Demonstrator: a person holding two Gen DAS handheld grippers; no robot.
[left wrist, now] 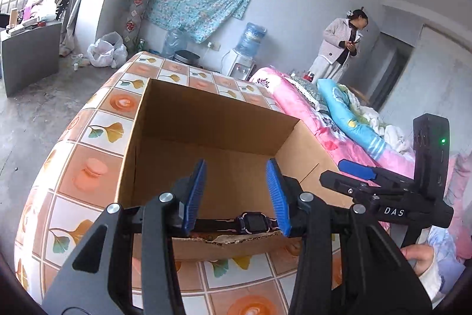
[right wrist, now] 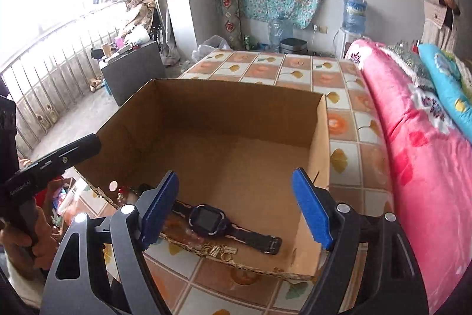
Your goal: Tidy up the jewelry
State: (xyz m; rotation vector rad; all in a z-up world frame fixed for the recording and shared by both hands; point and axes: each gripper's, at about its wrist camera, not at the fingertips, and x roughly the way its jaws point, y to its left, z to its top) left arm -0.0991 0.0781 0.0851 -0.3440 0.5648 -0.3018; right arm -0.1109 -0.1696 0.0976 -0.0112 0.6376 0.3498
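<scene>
A dark watch [right wrist: 206, 219] is lying inside the cardboard box [right wrist: 236, 114], against its near wall, with small gold trinkets [right wrist: 219, 251] beside it. The left gripper [left wrist: 236, 194] is hovering partly open and empty over that wall. The right gripper [right wrist: 236, 208], lettered "DAS", is gaping wide, holding nothing, above the tiled table [right wrist: 339, 120].

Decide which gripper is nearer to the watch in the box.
Left, though only slightly. The left gripper hangs open directly over the watch at the box's near wall. The right gripper hangs open a little higher and further to the side.
</scene>
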